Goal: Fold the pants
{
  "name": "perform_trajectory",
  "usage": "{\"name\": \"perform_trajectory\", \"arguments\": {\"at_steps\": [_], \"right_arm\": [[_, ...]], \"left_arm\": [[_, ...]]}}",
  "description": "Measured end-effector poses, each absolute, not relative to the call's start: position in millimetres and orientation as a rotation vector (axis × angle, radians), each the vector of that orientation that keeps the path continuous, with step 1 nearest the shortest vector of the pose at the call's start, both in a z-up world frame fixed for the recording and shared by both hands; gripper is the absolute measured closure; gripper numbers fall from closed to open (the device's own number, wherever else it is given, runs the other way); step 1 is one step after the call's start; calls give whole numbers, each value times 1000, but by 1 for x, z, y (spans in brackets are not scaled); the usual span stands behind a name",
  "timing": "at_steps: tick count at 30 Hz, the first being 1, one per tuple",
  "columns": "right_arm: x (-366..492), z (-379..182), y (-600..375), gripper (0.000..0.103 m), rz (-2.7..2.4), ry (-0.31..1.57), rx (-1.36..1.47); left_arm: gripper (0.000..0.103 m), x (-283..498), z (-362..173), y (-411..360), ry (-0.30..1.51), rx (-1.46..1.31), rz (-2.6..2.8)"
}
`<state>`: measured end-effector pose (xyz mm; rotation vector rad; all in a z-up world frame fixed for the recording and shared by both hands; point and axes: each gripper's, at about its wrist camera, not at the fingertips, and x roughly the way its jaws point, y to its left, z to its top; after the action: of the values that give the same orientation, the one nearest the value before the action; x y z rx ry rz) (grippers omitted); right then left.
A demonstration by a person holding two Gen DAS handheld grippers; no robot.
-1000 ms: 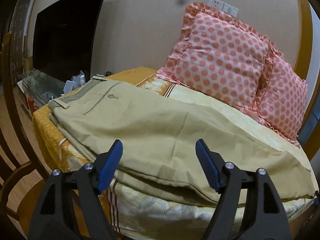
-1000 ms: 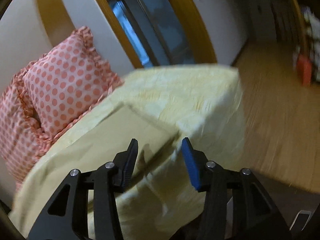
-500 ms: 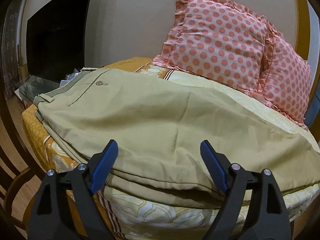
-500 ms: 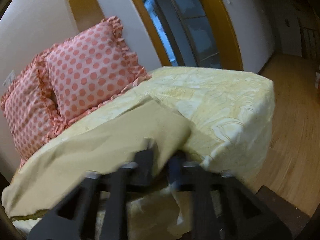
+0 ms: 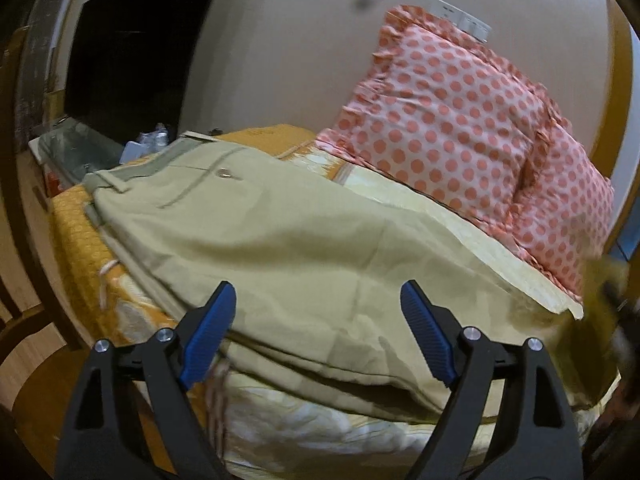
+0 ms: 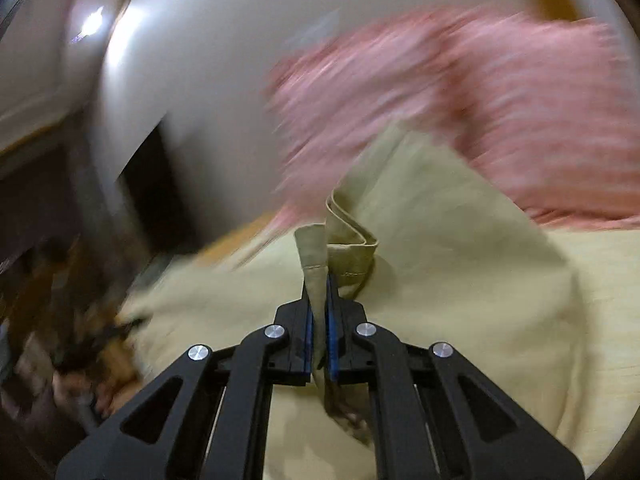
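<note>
The khaki pants [image 5: 280, 256] lie lengthwise along the near edge of the bed [image 5: 80, 240], waistband [image 5: 160, 162] toward the orange end of the bedspread and legs running toward the polka-dot pillows [image 5: 448, 128], which lean against the wall behind. The cloth looks like light woven cotton: soft and limp, likely to drape and sag wherever it is not supported, but with enough body at the stitched hems and waistband to give a firm bite. Those doubled edges seem the best places to take hold, since a pinch in the middle of a leg would probably gather only the top layer and leave the fold crooked. The right gripper [image 6: 319, 320] has done just that: its blue-padded fingers [image 6: 332, 316] are pressed together on the hem end of the legs [image 6: 340, 240], the stitched cuff standing up above the pads in a folded bunch, and the strong blur around it suggests a fast sweep. It points along the bed over the cloth with the pillows beyond. The left gripper [image 5: 318, 330] hovers low at the bedside, level and facing across the thigh section, its fingers [image 5: 208, 336] spread wide and holding nothing, with the cloth's lower seam edge just ahead between them. It could pin or pinch there as the legs come over.
</note>
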<state>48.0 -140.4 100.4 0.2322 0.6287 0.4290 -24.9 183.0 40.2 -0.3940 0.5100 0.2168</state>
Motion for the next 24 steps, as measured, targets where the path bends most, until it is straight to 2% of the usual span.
{"name": "perform_trajectory", "arguments": {"at_steps": [2, 4, 5, 6, 7, 8, 11, 13, 14, 15, 24], "right_arm": [[58, 65, -79, 94, 546, 835, 113], [52, 45, -51, 85, 604, 944, 43], [41, 47, -41, 65, 628, 928, 21], [36, 52, -40, 53, 645, 909, 23], [30, 64, -41, 33, 677, 859, 50], [26, 73, -45, 27, 674, 810, 67], [27, 90, -62, 29, 527, 684, 51], [44, 77, -64, 38, 408, 753, 23], [56, 61, -62, 39, 364, 841, 12], [65, 45, -58, 38, 346, 931, 0], [57, 45, -60, 34, 364, 899, 31]], "left_arm": [[19, -31, 38, 193, 512, -405, 249], [19, -37, 37, 204, 506, -421, 271], [19, -41, 36, 210, 495, -430, 285], [19, -44, 35, 215, 486, -438, 299], [19, -47, 35, 220, 479, -446, 309], [19, -48, 34, 225, 472, -457, 321], [19, -52, 29, 242, 462, -510, 356], [19, -52, 24, 253, 470, -562, 361], [19, -52, 22, 257, 474, -581, 358], [19, -50, 21, 261, 480, -598, 358], [18, -28, 25, 275, 547, -558, 381]]}}
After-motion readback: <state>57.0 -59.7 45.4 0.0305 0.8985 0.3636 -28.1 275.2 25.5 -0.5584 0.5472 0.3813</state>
